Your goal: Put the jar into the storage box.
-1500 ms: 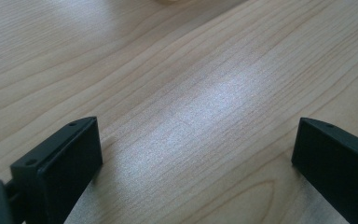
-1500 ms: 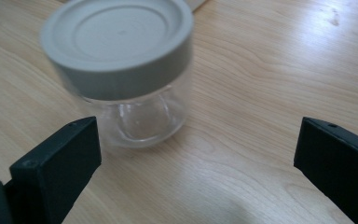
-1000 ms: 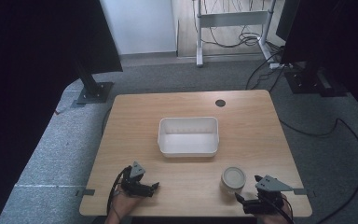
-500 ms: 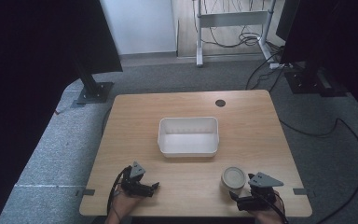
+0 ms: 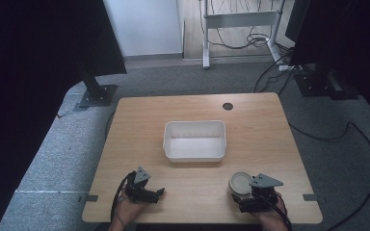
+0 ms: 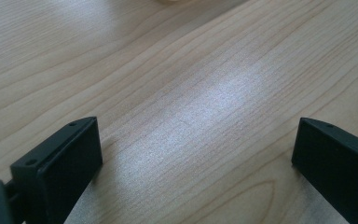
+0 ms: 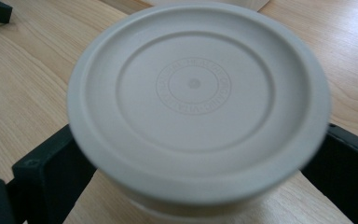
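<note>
Although bracketed on both sides by the spread jaws of the right gripper (image 5: 243, 193), showed no sign of being squeezed: round lidded tub (image 5: 241, 182), lower right of the high view, upright on the table (image 5: 270, 125) near its bottom edge. In the right gripper view, sat at frame centre (image 7: 196, 93), pale lid seated flat and overhanging a narrower body. Looked like thin plastic, so probably light, fairly stiff at the lid rim, smooth and perhaps a little slippery on the wall. Best taken on the side wall just under the lid's overhang, across the widest line, with modest pressure so as not to buckle the wall or pop the lid. Contents hidden by the lid. Farther up, at frame centre and well apart: white rectangular bin (image 5: 192, 155), open-topped, held nothing. Lower left: left gripper (image 5: 160, 192), jaws likewise parted, gripped nothing, hung over bare wood.
</note>
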Tool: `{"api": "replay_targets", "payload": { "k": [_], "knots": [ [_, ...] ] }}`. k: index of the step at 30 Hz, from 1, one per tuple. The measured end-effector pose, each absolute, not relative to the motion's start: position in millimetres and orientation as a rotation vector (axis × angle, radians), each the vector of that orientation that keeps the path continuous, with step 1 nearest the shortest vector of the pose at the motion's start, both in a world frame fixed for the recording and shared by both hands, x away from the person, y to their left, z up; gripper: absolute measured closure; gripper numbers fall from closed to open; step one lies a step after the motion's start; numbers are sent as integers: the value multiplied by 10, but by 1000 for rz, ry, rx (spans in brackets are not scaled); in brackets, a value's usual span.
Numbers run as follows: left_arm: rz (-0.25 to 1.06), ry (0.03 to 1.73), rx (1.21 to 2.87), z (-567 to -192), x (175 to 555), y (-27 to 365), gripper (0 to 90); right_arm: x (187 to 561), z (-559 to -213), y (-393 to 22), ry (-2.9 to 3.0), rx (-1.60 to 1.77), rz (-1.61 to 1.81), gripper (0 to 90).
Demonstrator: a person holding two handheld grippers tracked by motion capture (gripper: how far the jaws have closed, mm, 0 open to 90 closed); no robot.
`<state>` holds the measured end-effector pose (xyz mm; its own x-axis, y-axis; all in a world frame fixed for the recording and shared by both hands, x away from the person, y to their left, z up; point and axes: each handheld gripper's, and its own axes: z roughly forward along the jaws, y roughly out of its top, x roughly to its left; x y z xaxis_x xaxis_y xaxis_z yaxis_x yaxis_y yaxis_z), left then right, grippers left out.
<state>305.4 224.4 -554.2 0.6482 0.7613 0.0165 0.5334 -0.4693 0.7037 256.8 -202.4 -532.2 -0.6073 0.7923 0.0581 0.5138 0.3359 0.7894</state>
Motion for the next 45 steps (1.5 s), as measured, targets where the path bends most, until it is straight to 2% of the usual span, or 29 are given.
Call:
{"api": "replay_targets", "payload": {
  "k": [5, 8, 15, 45],
  "knots": [
    [433, 1001, 2186, -5542, 3054, 2244, 11, 2620, -5347, -1986, 2275, 1162, 1150, 31],
    [433, 1002, 2186, -5542, 3053, 2244, 11, 2640, -5352, -1960, 2289, 1149, 1149, 82],
    [434, 1003, 2185, -5542, 3052, 2244, 11, 2628, -5321, -1923, 2284, 1159, 1101, 95],
    [435, 1006, 2184, -5542, 3050, 2243, 11, 2763, -5179, -1715, 2279, 1148, 1106, 98]
  ]
}}
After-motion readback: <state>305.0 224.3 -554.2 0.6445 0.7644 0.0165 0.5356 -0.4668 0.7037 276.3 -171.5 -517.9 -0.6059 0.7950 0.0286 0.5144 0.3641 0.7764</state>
